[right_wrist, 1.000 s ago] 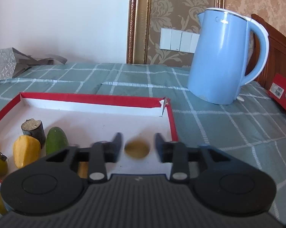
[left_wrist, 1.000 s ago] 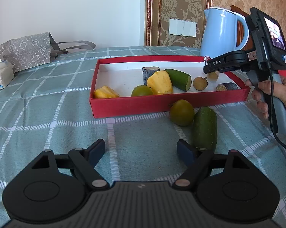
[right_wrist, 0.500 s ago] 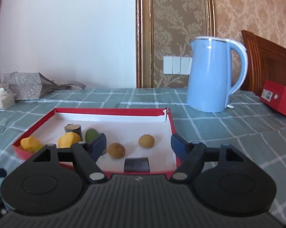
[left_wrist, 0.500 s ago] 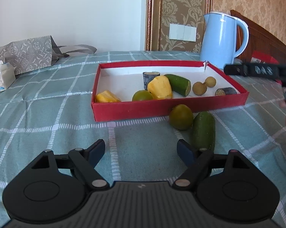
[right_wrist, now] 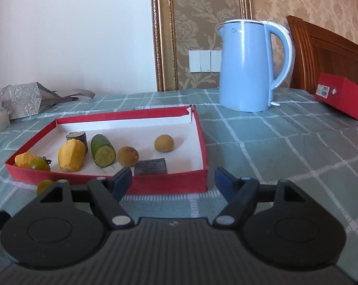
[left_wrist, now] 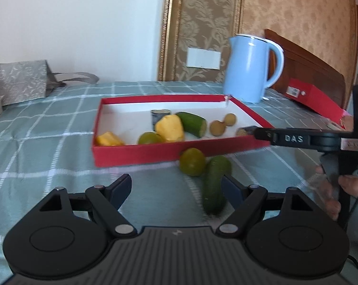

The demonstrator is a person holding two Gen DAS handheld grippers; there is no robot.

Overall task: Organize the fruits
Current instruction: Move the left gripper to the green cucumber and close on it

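on the checked tablecloth (left_wrist: 48, 142), a cucumber (left_wrist: 214, 185) lies just ahead of your gaping left gripper (left_wrist: 176, 187), your right gripper (right_wrist: 173, 180) likewise spread.

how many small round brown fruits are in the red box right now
2. One small round brown fruit lies beside the cut green cucumber piece; the other brown fruit sits farther back toward the red box's right wall. Nothing seems hidden.

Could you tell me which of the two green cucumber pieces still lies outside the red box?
The whole cucumber on the cloth beside the green citrus; the cut cucumber lies inside the red box.
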